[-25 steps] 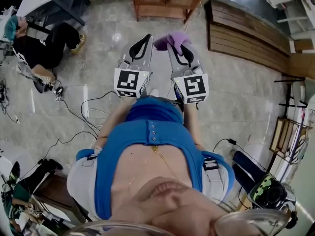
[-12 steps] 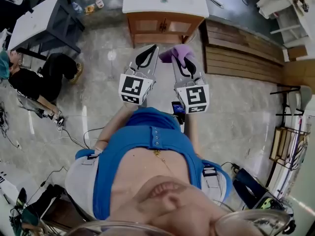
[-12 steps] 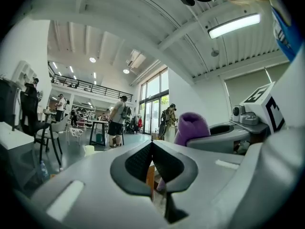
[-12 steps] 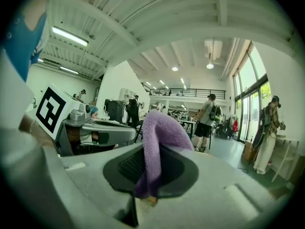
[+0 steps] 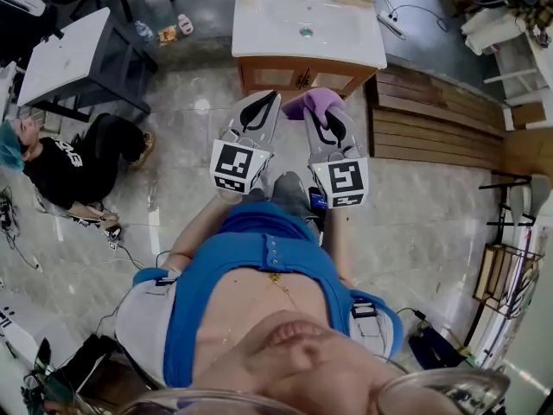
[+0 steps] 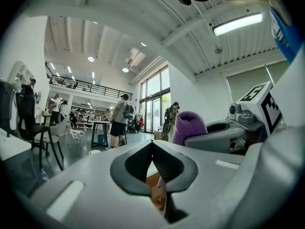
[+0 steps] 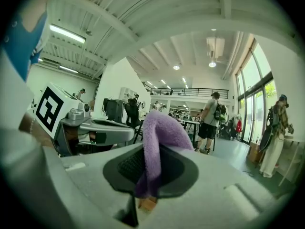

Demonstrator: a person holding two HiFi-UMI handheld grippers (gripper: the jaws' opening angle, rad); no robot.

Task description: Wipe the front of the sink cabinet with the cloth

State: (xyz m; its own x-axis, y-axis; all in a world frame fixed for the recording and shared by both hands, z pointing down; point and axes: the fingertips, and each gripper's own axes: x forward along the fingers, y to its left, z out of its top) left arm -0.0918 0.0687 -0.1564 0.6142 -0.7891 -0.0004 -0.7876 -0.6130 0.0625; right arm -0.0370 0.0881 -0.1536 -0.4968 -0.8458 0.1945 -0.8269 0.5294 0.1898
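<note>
The sink cabinet stands at the top of the head view, with a white basin top [image 5: 285, 24] and a wooden front [image 5: 302, 78]. A purple cloth [image 5: 316, 100] is pinched in my right gripper [image 5: 323, 116], which is shut on it and held above the floor, short of the cabinet front. In the right gripper view the cloth [image 7: 159, 135] folds over between the dark pads [image 7: 126, 166]. My left gripper [image 5: 269, 98] hangs beside it on the left, shut and empty; its pads [image 6: 138, 161] meet in the left gripper view. Both grippers are apart from the cabinet.
A person [image 5: 82, 158] sits on the floor at the left beside a dark table with a white top [image 5: 73, 54]. Wooden planks [image 5: 432, 111] lie right of the cabinet. Cables [image 5: 121, 245] trail over the floor. A power strip [image 5: 389, 26] lies by the sink.
The sink cabinet has come further into view, now showing its whole white top. Both grippers stay side by side ahead of the body, with the cloth still held in the right one.
</note>
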